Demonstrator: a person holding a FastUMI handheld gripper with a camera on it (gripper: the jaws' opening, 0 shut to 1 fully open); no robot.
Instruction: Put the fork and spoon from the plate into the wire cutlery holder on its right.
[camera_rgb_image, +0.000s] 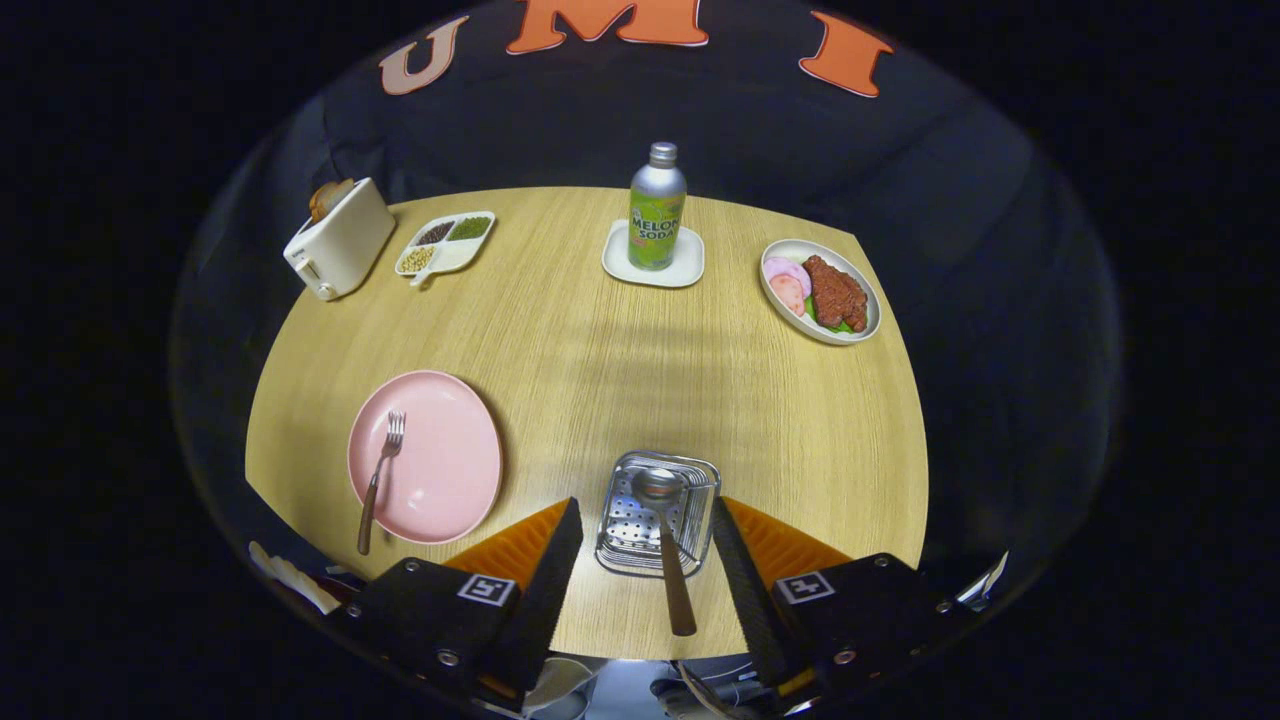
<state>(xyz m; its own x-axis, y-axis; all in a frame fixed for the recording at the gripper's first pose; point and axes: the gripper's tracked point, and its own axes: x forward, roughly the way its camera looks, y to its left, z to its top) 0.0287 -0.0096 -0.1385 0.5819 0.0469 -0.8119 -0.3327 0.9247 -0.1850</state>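
A pink plate lies on the wooden table, left of my fingers, with a fork resting on its left side, handle hanging over the near rim. The wire cutlery holder sits just ahead, between my two fingers. A spoon lies in it, bowl inside and handle sticking out toward me over the near edge. My gripper hangs above with its fingers wide apart, open, touching nothing.
At the back stand a toaster, a divided snack dish, a soda bottle on a white coaster, and a bowl of meat and ham. The table's near edge runs under my fingers.
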